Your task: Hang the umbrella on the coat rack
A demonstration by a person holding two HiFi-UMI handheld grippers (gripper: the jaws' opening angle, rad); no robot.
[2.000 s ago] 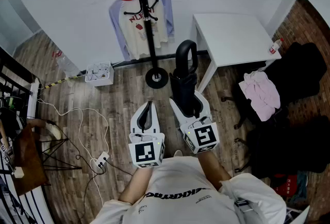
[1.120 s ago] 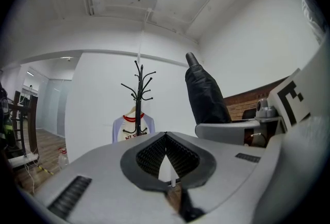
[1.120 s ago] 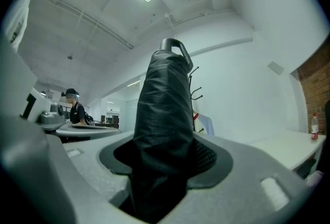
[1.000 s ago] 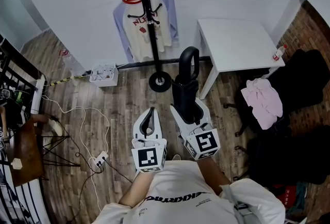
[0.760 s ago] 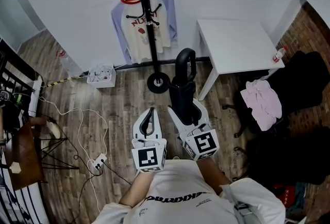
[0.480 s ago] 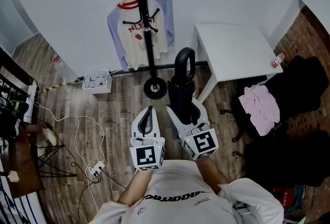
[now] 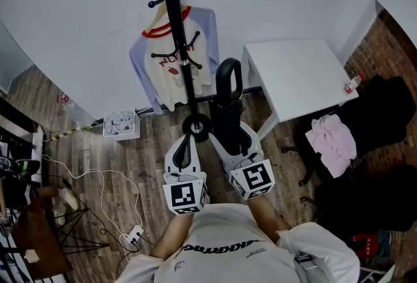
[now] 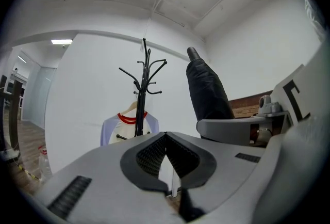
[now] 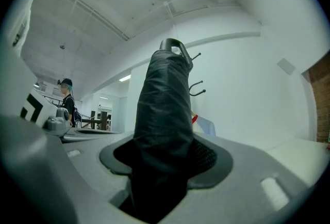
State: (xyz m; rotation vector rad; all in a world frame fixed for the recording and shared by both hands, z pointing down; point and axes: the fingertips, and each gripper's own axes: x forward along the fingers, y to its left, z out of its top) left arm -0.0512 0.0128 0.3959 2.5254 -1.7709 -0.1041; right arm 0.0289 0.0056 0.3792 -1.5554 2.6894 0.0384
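A folded black umbrella (image 7: 229,105) stands upright in my right gripper (image 7: 230,132), whose jaws are shut on its canopy; its looped handle (image 7: 227,74) points up. In the right gripper view the umbrella (image 9: 164,109) fills the gap between the pads. The black coat rack (image 7: 173,21) rises just left of the umbrella, with its round base (image 7: 195,125) right ahead of my left gripper (image 7: 188,139). My left gripper (image 8: 166,138) is shut with nothing in it, and the coat rack (image 8: 142,83) stands straight ahead of it.
A white and lilac T-shirt (image 7: 171,70) hangs on the rack. A white table (image 7: 293,73) stands at the right, a chair with pink cloth (image 7: 331,141) beyond it. A white basket (image 7: 120,124) and a power strip with cables (image 7: 135,235) lie on the floor at the left.
Both grippers and the umbrella have come closer to the coat rack. Its base now lies just ahead of the left gripper, and its hooks show larger at the top.
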